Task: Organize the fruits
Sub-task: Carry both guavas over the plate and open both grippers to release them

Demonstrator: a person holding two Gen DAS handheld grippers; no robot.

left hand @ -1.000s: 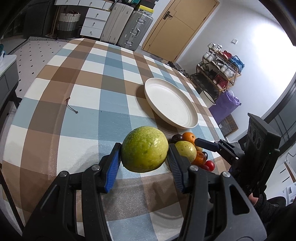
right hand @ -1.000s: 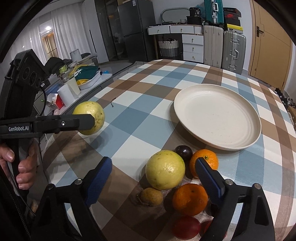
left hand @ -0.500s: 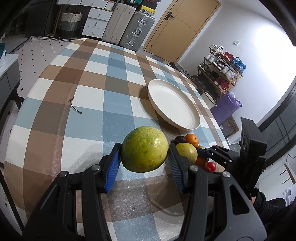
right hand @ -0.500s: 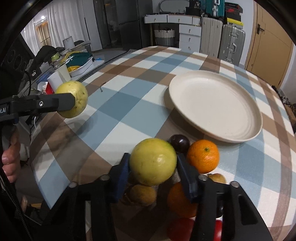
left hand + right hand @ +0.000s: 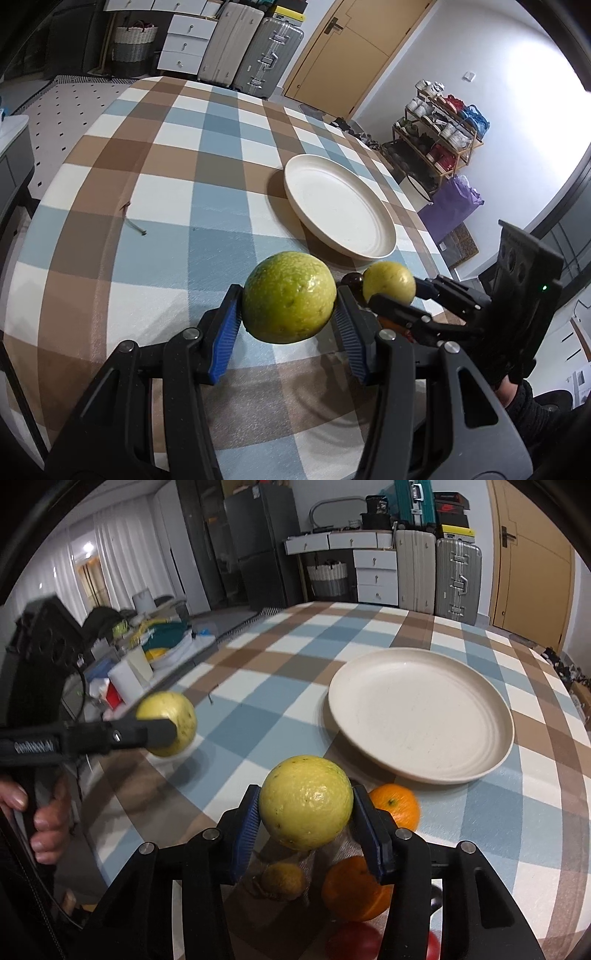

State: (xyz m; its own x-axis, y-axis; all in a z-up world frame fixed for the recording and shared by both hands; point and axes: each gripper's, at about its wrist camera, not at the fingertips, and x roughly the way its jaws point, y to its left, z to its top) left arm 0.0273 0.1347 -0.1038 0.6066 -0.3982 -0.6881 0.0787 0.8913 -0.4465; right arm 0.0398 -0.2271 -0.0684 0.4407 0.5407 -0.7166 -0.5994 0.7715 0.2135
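My left gripper (image 5: 288, 299) is shut on a green-yellow round fruit (image 5: 289, 297) and holds it above the checked tablecloth. My right gripper (image 5: 306, 806) is shut on a second yellow-green fruit (image 5: 306, 801), lifted above the fruit pile. That fruit also shows in the left wrist view (image 5: 388, 281). The left gripper's fruit shows in the right wrist view (image 5: 168, 722). An empty white plate (image 5: 338, 210) (image 5: 421, 712) lies beyond both. Two oranges (image 5: 395, 806) (image 5: 354, 888), a small brownish fruit (image 5: 283, 880) and a red fruit (image 5: 352, 941) lie under the right gripper.
A dark plum (image 5: 351, 278) lies by the pile. A small twig (image 5: 133, 221) lies on the cloth at the left. Suitcases (image 5: 243, 48) and drawers stand beyond the table's far edge. A shelf rack (image 5: 439, 125) stands to the right.
My right gripper closed on the yellow-green fruit in the pile and lifted it. My left gripper kept its fruit and drew back a little from the plate.
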